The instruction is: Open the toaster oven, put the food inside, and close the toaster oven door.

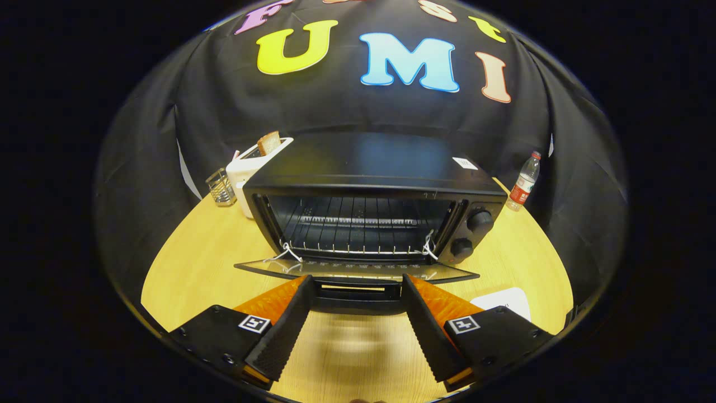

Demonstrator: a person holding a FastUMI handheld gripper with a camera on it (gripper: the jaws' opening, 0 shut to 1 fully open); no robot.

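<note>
the black toaster oven [375, 193] sits with its glass door [358, 270] dropped flat, wire rack [358, 232] bare, its handle [357, 293] between the gripper's [356, 280] wide-spread fingers.

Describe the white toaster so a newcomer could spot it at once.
Start at the black toaster oven in the middle of the wooden table, its door folded down ahead of the open jaws. The toaster stands beside it, next to a small glass. It alone is white, with a bread slice sticking up.
</note>
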